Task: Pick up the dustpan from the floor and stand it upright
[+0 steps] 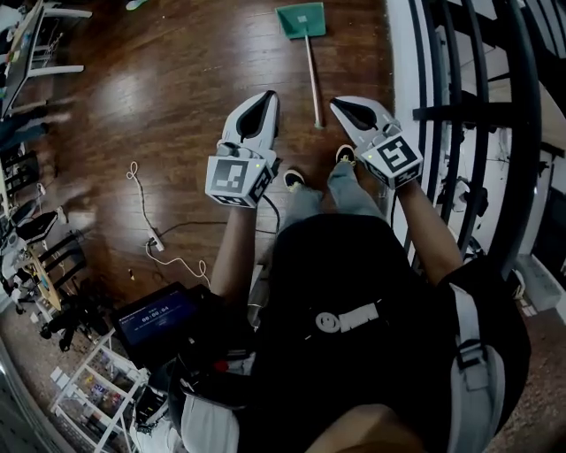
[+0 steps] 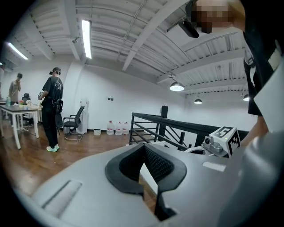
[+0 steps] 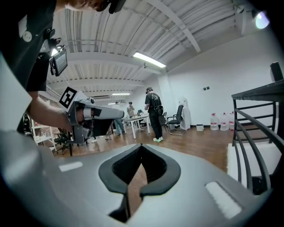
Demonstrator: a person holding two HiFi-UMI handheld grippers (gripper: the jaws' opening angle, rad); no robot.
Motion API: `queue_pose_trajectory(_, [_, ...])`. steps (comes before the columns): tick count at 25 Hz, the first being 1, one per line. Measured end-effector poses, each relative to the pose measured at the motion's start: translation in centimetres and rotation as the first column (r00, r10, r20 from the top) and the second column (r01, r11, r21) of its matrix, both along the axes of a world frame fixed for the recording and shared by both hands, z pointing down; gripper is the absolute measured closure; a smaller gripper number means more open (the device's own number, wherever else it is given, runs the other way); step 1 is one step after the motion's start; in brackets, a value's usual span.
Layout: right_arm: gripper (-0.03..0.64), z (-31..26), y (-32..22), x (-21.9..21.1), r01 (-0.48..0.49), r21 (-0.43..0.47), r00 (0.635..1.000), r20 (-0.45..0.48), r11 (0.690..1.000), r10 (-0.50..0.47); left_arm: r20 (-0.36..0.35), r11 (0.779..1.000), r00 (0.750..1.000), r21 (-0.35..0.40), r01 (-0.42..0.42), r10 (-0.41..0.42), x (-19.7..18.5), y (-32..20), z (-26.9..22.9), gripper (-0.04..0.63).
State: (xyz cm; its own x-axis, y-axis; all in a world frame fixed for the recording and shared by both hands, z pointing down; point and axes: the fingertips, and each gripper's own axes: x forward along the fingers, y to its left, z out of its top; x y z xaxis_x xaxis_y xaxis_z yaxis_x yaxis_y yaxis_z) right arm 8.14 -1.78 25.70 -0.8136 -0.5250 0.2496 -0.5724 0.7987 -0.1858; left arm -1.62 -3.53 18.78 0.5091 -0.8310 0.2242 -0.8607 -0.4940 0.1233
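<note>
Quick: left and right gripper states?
Left gripper: closed, holding nothing.
Right gripper: closed, holding nothing.

Your teal dustpan [image 1: 301, 19] has a pale handle [image 1: 312, 80]; around the dustpan, the floor [image 1: 195, 88] is glossy dark-brown planks.

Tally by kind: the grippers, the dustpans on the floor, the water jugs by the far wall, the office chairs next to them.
grippers: 2 (left gripper, right gripper)
dustpan: 1
water jugs: 3
office chair: 1
total: 7
</note>
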Motion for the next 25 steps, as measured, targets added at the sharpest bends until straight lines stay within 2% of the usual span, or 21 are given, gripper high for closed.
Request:
queue_pose_trajectory(4, [0.615,5.6,-2.0,-1.0,0.015,-0.055,0.998,-0.055,0.998,-0.019,-0.003,0.999,1.000,-0.041,-0.015,0.015,-0.6,-2.6,5.5,0.580])
queue_pose_trajectory(7, [0.615,9.2,-2.0,-1.4,-0.013,-0.125,0.997,-0.080,0.992,0.003,-0.003,0.993,0.999,-0.111,-0.034,0.034,-0.7,-3.1,9.7,0.580])
queue_pose_trajectory(10, [0.615,12.7,-2.0,-1.8,-0.050,-0.176,0.992,-0.122,0.983,0.029,-0.031,0.983,0.998,-0.172,-0.061,0.057,-0.8,-3.1,13.3,0.580])
queue_pose_trajectory(11, [0.615,13.6,-2.2,-1.9,-0.061,-0.183,0.990,-0.136,0.981,0.036,-0.044,0.982,0.997,-0.172,-0.074,0.067,-0.7,-3.3,14.3,0.580])
queue_pose_trajectory(14, [0.615,17.0,-3.2,-2.5,-0.095,-0.196,0.987,-0.148,0.976,0.066,-0.069,0.987,0.991,-0.105,-0.125,0.118,-0.9,-3.8,16.8,0.580])
queue_pose_trajectory(18, [0.615,22.8,-4.7,-3.4,-0.143,-0.226,0.982,-0.154,0.964,0.110,-0.081,0.984,0.986,-0.090,-0.154,0.147,-1.8,-4.9,22.6,0.580])
queue_pose_trajectory(21, [0.615,28.0,-5.8,-3.7,-0.175,-0.224,0.974,-0.179,0.959,0.136,-0.096,0.981,0.985,-0.119,-0.153,0.142,-1.8,-5.5,28.5,0.581])
queue_pose_trajectory(25, [0.615,37.3,-5.8,-5.4,-0.195,-0.259,0.972,-0.180,0.946,0.151,-0.072,0.977,0.992,-0.180,-0.112,0.101,-2.0,-5.5,38.7,0.583])
